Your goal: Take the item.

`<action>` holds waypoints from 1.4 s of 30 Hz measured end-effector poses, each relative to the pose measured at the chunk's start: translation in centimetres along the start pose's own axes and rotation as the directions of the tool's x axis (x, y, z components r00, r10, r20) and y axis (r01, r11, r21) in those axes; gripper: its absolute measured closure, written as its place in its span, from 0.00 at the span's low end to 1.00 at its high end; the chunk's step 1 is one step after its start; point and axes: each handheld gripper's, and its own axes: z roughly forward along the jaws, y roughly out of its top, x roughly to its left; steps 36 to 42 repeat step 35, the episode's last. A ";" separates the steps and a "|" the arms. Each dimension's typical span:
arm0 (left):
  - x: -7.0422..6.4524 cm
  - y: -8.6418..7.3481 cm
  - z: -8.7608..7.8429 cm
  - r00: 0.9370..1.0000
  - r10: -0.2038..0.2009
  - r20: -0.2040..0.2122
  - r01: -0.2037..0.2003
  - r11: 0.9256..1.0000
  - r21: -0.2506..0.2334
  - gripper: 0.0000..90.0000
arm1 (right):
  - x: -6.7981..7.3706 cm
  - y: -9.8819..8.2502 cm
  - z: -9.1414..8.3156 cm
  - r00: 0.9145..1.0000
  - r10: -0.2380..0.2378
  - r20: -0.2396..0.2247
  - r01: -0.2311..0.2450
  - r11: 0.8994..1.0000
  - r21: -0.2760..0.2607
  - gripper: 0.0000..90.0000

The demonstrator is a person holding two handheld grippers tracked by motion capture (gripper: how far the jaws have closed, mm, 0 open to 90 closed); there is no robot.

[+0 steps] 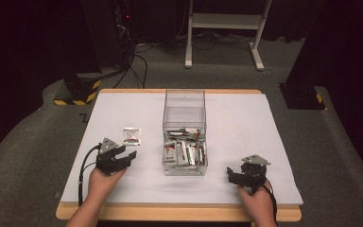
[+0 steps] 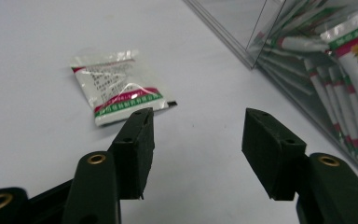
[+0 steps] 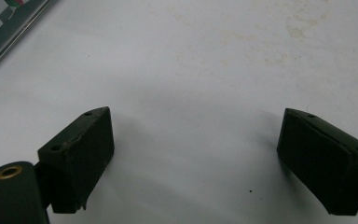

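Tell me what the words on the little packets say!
No words can be read.
Loose packet on the table: rows of tiny print and a green stripe with lettering, too blurred to read.
Packets in the clear box: red and green stripes and a yellow flower picture, lettering too small to read.

We are holding the left hand-held gripper (image 1: 125,154) in our left hand (image 1: 102,182), forearm coming in from the lower left, jaws pointing forward and to the right. Its jaws are standing wide apart with nothing between them. We are holding the right hand-held gripper (image 1: 230,175) in our right hand (image 1: 257,202), jaws pointing left, also gaping wide and gripping nothing, cable trailing along the wrist.
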 end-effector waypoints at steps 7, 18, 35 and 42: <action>0.2 -2.4 -0.4 1.000 0.006 0.018 -0.007 0.998 0.055 0.45 | 0.0 0.0 0.0 1.000 -0.001 0.002 0.001 1.000 0.000 0.12; -0.3 -4.8 -1.1 0.994 0.110 0.021 -0.112 0.989 0.093 0.39 | 0.1 0.0 0.0 1.000 -0.001 0.003 0.001 1.000 -0.003 0.13; -0.5 -4.9 -1.1 0.992 0.123 0.010 -0.124 0.988 0.091 0.38 | 0.1 -0.1 -0.1 1.000 -0.006 -0.001 0.006 1.000 -0.008 0.15; -0.5 -4.9 -1.1 0.992 0.123 0.010 -0.124 0.988 0.091 0.38 | 0.1 -0.1 -0.1 1.000 -0.006 -0.001 0.006 1.000 -0.008 0.15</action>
